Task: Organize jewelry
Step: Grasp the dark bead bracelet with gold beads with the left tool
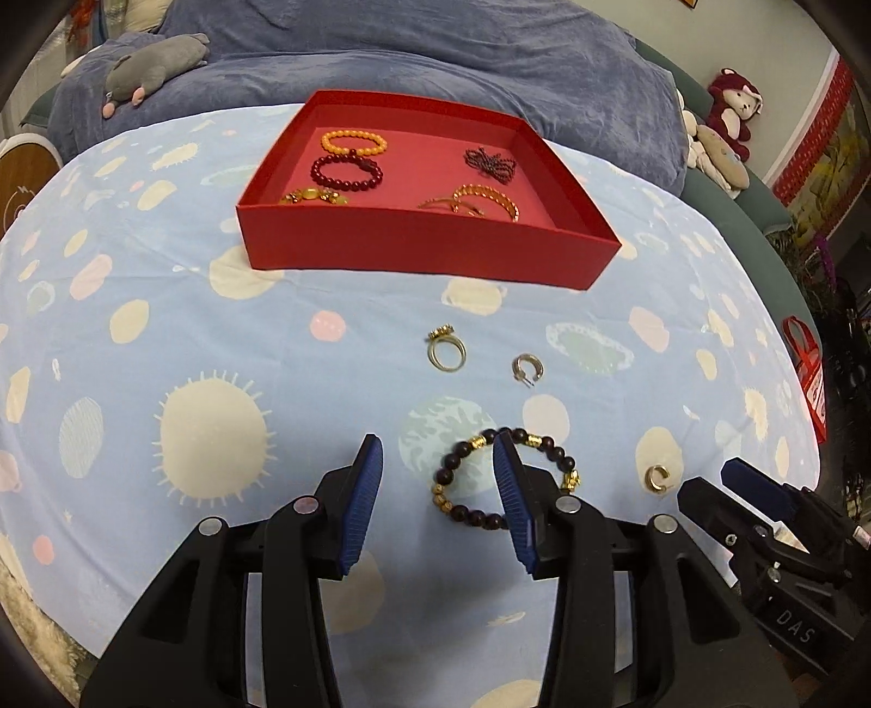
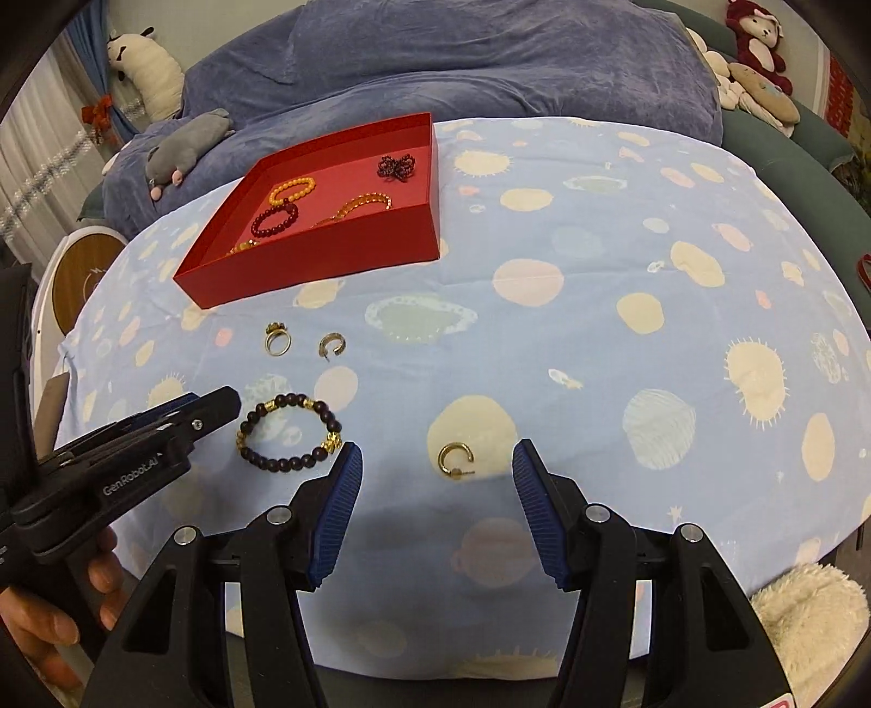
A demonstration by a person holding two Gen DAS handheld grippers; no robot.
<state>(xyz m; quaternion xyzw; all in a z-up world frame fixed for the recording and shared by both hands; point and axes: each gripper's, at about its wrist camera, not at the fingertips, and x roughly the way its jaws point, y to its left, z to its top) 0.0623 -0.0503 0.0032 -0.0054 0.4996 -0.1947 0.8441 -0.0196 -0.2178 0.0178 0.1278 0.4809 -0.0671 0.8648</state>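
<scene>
Patterned cloth (image 1: 163, 305) below the box (image 1: 424, 250): both grippers (image 1: 441, 490) (image 2: 435, 479) gape empty; soft folds may let the hoop (image 2: 456, 459) slip.

I'm in a home, a living room or bedroom by the look: a blue velvety throw (image 2: 490, 60) over a couch behind my table (image 2: 599, 272), plush toys (image 2: 759, 38) along its back, and a curtain (image 2: 49, 136) at the left.
</scene>
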